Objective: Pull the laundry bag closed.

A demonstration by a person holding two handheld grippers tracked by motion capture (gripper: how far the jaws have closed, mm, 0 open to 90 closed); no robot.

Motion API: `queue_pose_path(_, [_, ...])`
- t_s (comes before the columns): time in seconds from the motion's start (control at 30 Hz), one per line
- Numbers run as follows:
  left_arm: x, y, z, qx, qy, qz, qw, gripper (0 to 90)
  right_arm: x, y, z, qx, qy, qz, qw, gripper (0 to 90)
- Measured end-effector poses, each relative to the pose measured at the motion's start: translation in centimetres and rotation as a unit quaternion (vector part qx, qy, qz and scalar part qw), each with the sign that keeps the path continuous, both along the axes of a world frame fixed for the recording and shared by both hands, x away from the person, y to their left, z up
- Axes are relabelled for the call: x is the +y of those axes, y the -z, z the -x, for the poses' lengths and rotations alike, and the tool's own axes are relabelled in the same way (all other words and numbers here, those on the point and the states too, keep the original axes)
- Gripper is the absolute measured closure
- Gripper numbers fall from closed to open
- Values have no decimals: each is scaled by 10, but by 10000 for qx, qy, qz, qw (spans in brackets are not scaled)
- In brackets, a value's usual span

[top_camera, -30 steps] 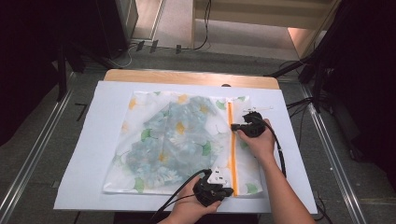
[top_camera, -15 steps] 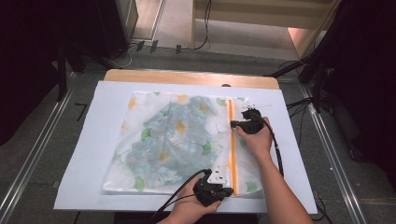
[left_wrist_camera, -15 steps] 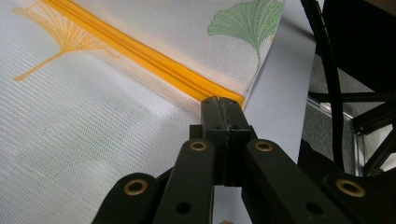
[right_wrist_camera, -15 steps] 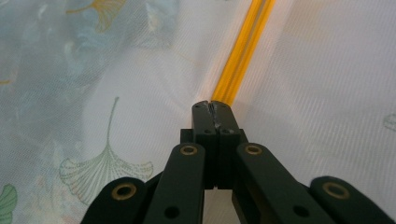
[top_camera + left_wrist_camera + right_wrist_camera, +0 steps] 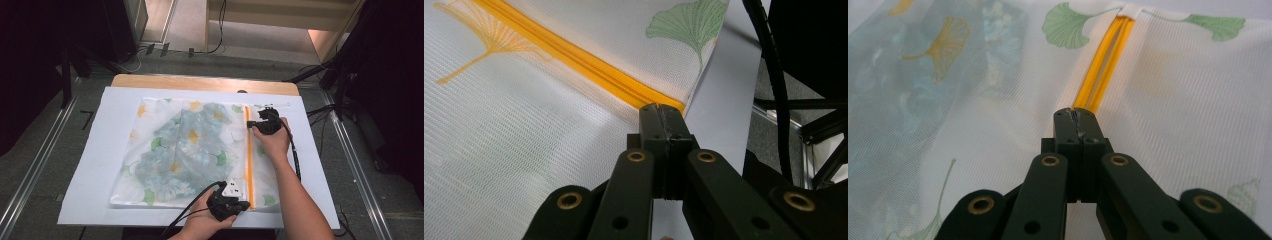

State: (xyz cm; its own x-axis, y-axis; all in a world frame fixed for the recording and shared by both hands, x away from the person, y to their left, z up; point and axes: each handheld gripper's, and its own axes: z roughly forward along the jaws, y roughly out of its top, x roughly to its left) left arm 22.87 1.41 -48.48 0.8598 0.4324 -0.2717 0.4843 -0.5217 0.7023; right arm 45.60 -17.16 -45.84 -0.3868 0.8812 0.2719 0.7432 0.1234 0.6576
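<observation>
1. Left tongs (image 5: 235, 199) sit with jaws pressed together on the near end of the orange zipper (image 5: 248, 160), pinning the mesh bag (image 5: 165, 150) on white paper (image 5: 100, 150).
2. Right tongs (image 5: 256, 123), clamped on the zip, have slid farther away since a second ago, so I judge the zip nearly run.
3. Bag feels like fine, limp, ginkgo-printed mesh; folded floral cloth (image 5: 185, 150) shows through.

Looks like lab or recording studio. Wooden table (image 5: 205, 82) covered by white sheet (image 5: 100, 165), flanked by metal floor rails (image 5: 35, 170). Black stand legs (image 5: 70, 75) left of table, cables (image 5: 210, 47) on grey carpet beyond it, dark surroundings both sides.
</observation>
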Motion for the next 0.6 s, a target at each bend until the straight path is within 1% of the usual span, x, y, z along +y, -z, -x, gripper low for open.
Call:
queue_pose_path(0.07, [0, 0, 0, -1, 0, -2, 10000, 900, 0, -2, -4, -42, 20, 27, 10000, 900])
queue_pose_path(0.23, [0, 0, 0, 10, 4, 3, 10000, 900, 1, -6, -16, -54, 76, 16, 10000, 900])
queue_pose_path(0.3, [0, 0, 0, 16, 3, -2, 10000, 900, 2, -5, -23, -87, 111, 26, 9999, 900])
queue_pose_path(0.33, [0, 0, 0, 18, 5, -1, 10000, 900, 3, -6, -26, -47, 163, 5, 9999, 900])
queue_pose_path(0.43, [0, 0, 0, 7, 6, -2, 10000, 900, 2, -5, -39, -72, 257, -14, 9996, 900])
queue_pose_path(0.6, [0, 0, -1, 55, -4, 19, 10000, 900, 2, -6, -59, 92, 540, -216, 9983, 900])
